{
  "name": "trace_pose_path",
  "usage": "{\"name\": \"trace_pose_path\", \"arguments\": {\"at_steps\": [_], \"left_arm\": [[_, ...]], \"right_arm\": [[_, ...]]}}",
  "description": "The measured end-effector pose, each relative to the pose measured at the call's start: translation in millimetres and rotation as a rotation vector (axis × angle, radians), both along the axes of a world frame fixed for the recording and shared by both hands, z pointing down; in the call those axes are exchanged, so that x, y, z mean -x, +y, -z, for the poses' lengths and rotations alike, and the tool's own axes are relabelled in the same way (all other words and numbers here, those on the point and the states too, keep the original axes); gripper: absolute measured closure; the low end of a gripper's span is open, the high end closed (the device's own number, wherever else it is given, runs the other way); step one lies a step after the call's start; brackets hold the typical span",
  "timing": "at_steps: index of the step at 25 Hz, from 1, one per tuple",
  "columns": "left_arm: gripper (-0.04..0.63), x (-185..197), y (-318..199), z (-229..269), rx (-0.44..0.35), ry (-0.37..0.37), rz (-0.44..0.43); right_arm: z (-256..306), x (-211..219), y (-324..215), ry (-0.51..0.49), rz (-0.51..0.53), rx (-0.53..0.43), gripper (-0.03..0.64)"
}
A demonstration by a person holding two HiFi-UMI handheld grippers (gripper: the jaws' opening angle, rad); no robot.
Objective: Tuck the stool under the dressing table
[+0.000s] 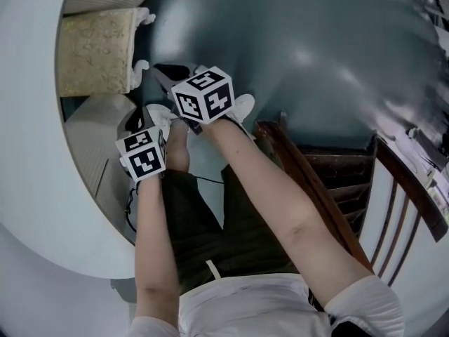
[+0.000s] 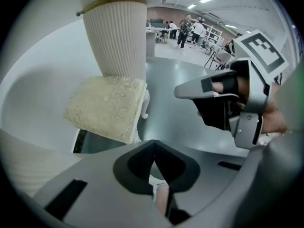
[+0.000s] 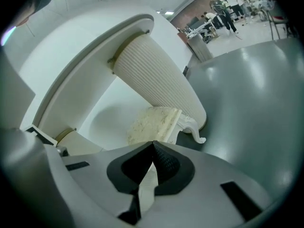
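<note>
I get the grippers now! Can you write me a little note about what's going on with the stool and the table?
Left hand-held gripper: shut, empty.
Right hand-held gripper: shut, empty.
The stool stands in the curved recess of the dressing table, beside a ribbed leg, with its cushion partly under the top.
Done: the stool looks tucked in and nothing holds it.
Left: probably nothing; maybe check that it is in far enough.

Floor [image 1: 316,55]: grey, glossy, catching the lights.
Chair [image 1: 342,166]: dark wood, over at right.
People [image 2: 186,28]: standing far back.
</note>
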State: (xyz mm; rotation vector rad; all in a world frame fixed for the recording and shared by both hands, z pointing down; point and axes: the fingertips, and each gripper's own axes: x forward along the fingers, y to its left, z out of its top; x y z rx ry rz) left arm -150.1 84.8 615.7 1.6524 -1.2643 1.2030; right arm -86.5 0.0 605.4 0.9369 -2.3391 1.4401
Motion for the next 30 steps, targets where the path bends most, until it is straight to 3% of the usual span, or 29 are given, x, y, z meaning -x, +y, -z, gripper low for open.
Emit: {"name": "trace_pose_path", "arguments": {"at_steps": [12, 17, 23, 26, 30], "left_arm": [[0.594, -51, -24, 61, -0.11, 0.338, -0.103], [0.592, -71, -31, 90, -0.175, 0.58, -0.063], [0.592, -93, -34, 134, -0.314, 0.764, -0.017], [0.592, -101, -28, 151, -0.378, 0.799, -0.064], [0.592, -111, -7, 173, -0.452, 0.785, -0.196]], "right_arm": [[81, -84, 6, 0.109, -0.041, -0.117, 0.611], [117, -107, 11, 0.119, -0.064, -0.146, 0.611], [152, -123, 31, 0.129, -0.066, -0.192, 0.611], [166, -126, 40, 0.131, -0.071, -0.211, 0.611], [187, -130, 52, 0.135, -0.056, -0.263, 0.611]]}}
